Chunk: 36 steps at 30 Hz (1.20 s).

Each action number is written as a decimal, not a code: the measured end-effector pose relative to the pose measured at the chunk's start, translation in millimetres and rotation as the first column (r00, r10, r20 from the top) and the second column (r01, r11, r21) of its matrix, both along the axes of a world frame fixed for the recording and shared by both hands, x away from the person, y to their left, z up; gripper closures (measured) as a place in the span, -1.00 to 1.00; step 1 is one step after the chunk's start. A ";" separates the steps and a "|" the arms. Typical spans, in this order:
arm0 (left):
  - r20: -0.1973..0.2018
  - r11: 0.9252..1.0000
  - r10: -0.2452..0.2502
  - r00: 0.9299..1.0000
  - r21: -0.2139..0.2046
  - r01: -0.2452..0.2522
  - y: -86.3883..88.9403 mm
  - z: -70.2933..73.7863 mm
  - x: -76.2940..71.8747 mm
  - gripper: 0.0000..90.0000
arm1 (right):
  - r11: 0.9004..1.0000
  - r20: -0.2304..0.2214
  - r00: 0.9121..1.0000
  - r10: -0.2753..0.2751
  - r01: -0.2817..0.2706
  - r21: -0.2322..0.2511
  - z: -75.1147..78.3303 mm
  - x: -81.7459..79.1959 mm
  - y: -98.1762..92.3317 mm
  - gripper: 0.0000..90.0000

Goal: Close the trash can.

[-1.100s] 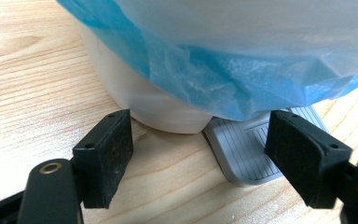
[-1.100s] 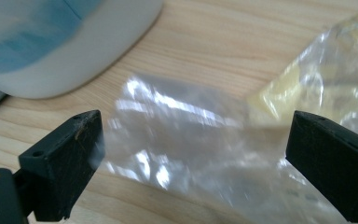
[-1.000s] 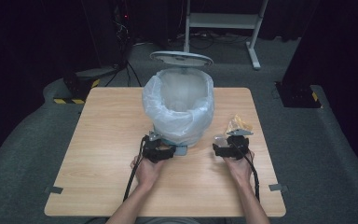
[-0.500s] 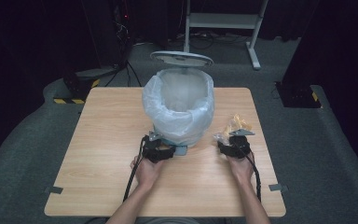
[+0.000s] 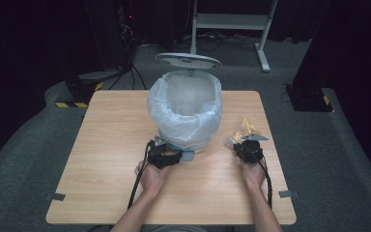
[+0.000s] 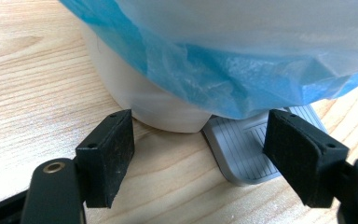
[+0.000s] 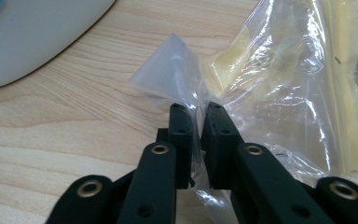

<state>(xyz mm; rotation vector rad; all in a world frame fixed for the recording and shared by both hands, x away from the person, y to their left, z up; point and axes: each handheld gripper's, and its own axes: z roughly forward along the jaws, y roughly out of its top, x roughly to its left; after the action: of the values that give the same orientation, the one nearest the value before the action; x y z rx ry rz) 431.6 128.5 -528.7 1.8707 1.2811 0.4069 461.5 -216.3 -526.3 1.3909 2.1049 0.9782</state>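
Note:
A white pedal bin (image 5: 184,108) lined with a pale blue plastic bag (image 6: 242,60) stands mid-table, its lid (image 5: 188,60) raised behind it. My left gripper (image 5: 176,157) lies at the bin's base. It is open (image 6: 200,140), with the grey foot pedal (image 6: 242,149) just ahead of its jaws and touching neither. A crumpled clear plastic bag (image 5: 244,129) with yellow contents lies right of the bin. My right gripper (image 5: 245,145) has just been closing, and its jaws (image 7: 198,114) now pinch the near edge of that clear bag (image 7: 279,88).
The light wooden table (image 5: 106,145) has bare surface to the left and along the front. Its right edge runs close beyond the clear bag. Tape marks sit at the front corners (image 5: 55,196). Dark floor, cables and a metal stand (image 5: 232,21) lie behind.
The right gripper has shifted slightly on the table toward the clear bag and its jaws have come together. The left hand and the bin have not moved.

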 end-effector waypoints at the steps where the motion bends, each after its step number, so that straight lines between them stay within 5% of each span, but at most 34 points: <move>1: 0.000 1.000 0.000 1.000 0.000 0.000 0.0 0.0 0.0 -0.45 | 1.000 0.000 1.000 0.000 0.000 -0.002 0.1 -0.2 0.3 0.88; 19: 0.000 1.000 0.000 1.000 -0.001 0.000 0.1 0.0 0.1 -0.45 | 0.997 0.012 0.997 0.081 -0.080 -0.010 12.5 -13.2 1.0 0.97; 36: -0.001 1.000 0.000 1.000 -0.002 0.000 0.2 0.0 0.1 -0.45 | 0.984 0.045 0.986 0.158 -0.161 0.080 38.1 -28.6 -1.3 0.98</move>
<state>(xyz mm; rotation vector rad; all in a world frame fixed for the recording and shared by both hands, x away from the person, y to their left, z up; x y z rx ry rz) 431.8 128.7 -528.7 1.8693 1.2813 0.4050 432.9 -217.6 -488.3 1.2461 2.1963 1.1587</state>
